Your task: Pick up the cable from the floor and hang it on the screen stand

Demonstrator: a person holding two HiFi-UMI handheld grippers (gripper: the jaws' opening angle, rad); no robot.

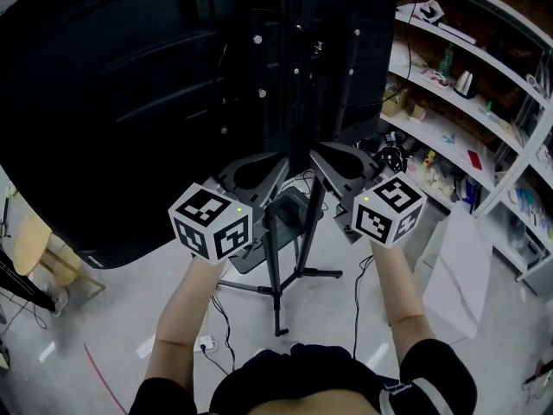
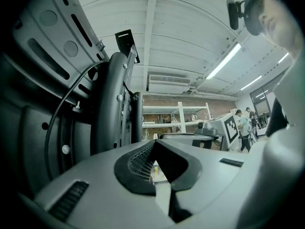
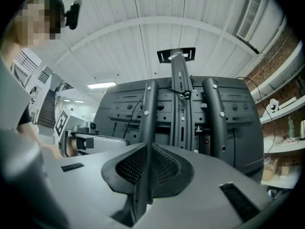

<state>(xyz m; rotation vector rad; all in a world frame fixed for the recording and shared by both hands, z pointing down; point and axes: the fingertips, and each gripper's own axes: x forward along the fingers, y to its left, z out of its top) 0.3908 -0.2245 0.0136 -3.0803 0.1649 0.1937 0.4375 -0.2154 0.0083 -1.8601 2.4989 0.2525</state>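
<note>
Together, both forearms reach forward, left tongs beside right tongs.

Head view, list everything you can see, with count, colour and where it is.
screen: one, black, upper left
stand: one, black, centre, feet on floor
cables: several, black, floor by the stand
plug: one, white, floor, lower left
shelves: one unit, white, right
board: one, white, lower right
chair: one, yellow, left edge
left gripper: one, grey, left of stand, jaws apart, empty
right gripper: one, grey, right of stand
arms: two, dark sleeves, bottom
</note>
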